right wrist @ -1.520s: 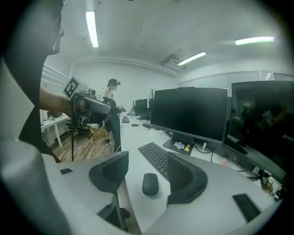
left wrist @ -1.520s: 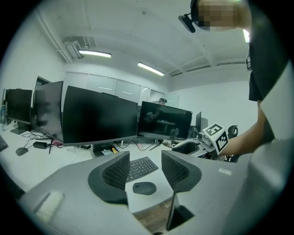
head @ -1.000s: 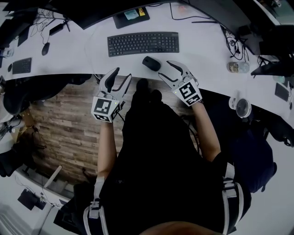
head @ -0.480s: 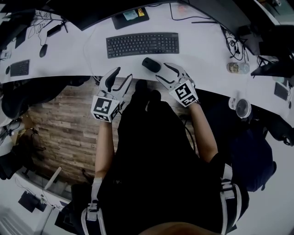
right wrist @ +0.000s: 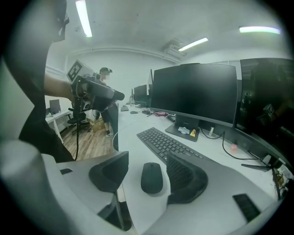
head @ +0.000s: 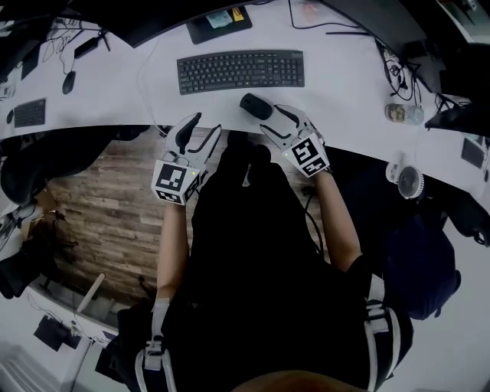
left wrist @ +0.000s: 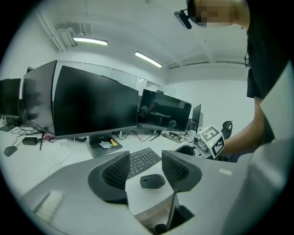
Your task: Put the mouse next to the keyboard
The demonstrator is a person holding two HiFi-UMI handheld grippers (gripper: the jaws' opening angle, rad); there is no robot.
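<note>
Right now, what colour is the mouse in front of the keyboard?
The mouse is black; the right gripper view shows it best.

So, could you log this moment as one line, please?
phase: pre-grasp | right gripper: open, mouse between jaws, ungripped | left gripper: open, empty | keyboard: beyond mouse

Monitors (head: pixel 149 21) cut off by head view's top edge; stickers (head: pixel 219 21) on stand (head: pixel 200 33) too small to read.
</note>
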